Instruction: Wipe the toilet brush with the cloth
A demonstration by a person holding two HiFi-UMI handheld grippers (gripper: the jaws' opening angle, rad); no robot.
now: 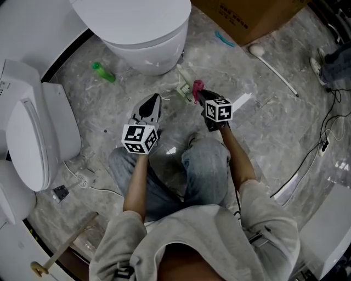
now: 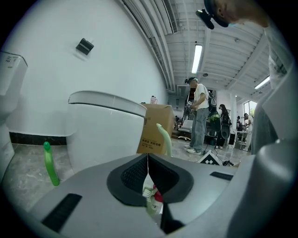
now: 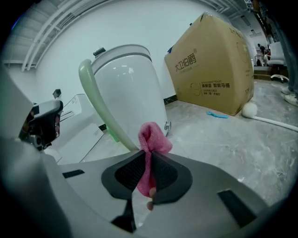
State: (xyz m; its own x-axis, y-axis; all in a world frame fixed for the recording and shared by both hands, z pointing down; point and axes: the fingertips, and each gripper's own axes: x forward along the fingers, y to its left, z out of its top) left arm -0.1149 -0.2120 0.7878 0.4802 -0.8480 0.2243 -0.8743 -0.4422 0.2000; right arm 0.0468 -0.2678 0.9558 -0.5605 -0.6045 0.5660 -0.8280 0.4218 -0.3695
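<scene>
The toilet brush (image 1: 184, 83) is pale green with a white head and rests on the floor in front of the toilet. My right gripper (image 1: 198, 94) is shut on a pink cloth (image 1: 197, 85), which is bunched right beside the brush. In the right gripper view the cloth (image 3: 152, 139) sticks up from the closed jaws (image 3: 148, 155), and the curved green brush handle (image 3: 100, 104) rises just behind it. My left gripper (image 1: 156, 98) hangs shut and empty a little to the left of the brush. In its own view its closed jaws (image 2: 147, 162) show the handle (image 2: 164, 137) beyond them.
A white toilet (image 1: 143, 33) stands just beyond the brush, and another toilet (image 1: 33, 137) at the left. A green bottle (image 1: 103, 72), a cardboard box (image 1: 247, 16), a white-headed stick (image 1: 272, 67) and a wooden-handled plunger (image 1: 61, 246) lie around. Cables run at the right.
</scene>
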